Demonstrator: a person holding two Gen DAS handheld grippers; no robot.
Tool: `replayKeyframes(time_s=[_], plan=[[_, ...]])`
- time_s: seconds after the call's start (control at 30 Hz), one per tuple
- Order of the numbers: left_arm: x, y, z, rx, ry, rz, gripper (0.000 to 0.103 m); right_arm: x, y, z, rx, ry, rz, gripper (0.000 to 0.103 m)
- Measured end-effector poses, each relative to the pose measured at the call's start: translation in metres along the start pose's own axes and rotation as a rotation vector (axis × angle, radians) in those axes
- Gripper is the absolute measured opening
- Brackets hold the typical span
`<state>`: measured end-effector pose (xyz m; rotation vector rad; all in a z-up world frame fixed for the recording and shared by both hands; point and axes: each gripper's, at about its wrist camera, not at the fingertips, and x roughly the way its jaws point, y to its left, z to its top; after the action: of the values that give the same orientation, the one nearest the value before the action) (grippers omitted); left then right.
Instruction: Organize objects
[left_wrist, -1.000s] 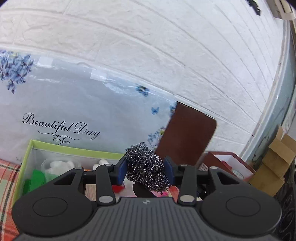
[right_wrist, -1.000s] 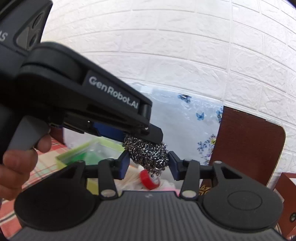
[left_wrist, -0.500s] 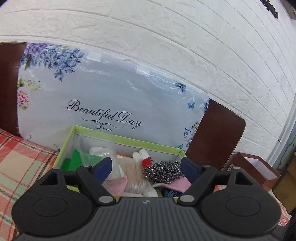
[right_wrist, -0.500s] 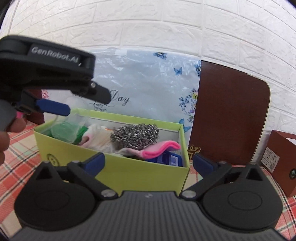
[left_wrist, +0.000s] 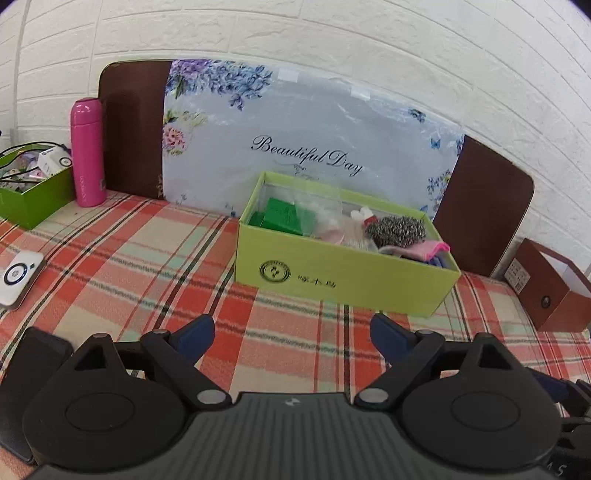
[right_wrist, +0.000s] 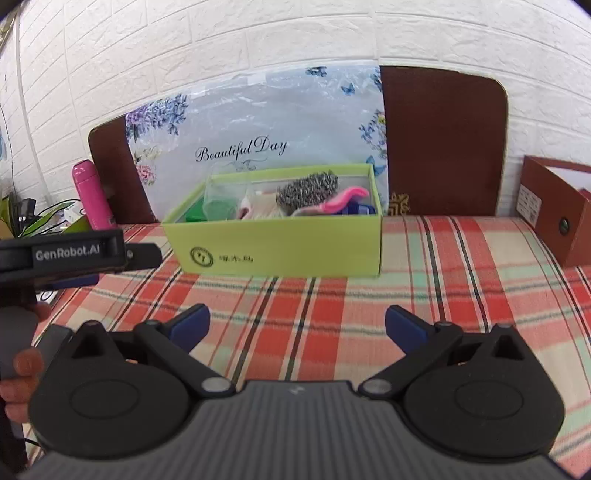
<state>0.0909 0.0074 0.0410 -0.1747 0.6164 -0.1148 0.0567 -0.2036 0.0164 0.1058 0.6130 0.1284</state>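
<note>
A lime green box (left_wrist: 343, 275) (right_wrist: 280, 251) stands on the plaid cloth by the wall. In it lie a steel wool scrubber (left_wrist: 397, 230) (right_wrist: 307, 189), a pink item (right_wrist: 345, 197), green pieces (left_wrist: 282, 216) and a clear bag. My left gripper (left_wrist: 291, 338) is open and empty, low over the cloth in front of the box. My right gripper (right_wrist: 297, 326) is open and empty, also in front of the box. The left gripper's body (right_wrist: 74, 254) shows at the left of the right wrist view.
A pink bottle (left_wrist: 87, 151) and a second green box (left_wrist: 33, 192) stand at the far left. A white device (left_wrist: 18, 277) and a dark phone (left_wrist: 29, 369) lie on the cloth at left. A brown box (left_wrist: 554, 288) stands at right. A flowered board (left_wrist: 314, 140) leans on the wall.
Both grippers held the steel wool scrubber a second ago, then opened and let it go into the green box. Both have since pulled back and down from the box.
</note>
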Motion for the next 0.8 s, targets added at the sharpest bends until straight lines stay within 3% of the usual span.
replayKeyframes(time_s=[0.43,0.8], plan=[[-0.016,-0.016,-0.036,0.149,0.045,0.143,0.094,-0.029,0.007,-0.033,-0.085,-0.062,-0.139,0.103],[-0.019,-0.015,-0.037,0.145,0.031,0.148,0.094,-0.023,0.002,-0.039,-0.067,-0.062,-0.159,0.103]])
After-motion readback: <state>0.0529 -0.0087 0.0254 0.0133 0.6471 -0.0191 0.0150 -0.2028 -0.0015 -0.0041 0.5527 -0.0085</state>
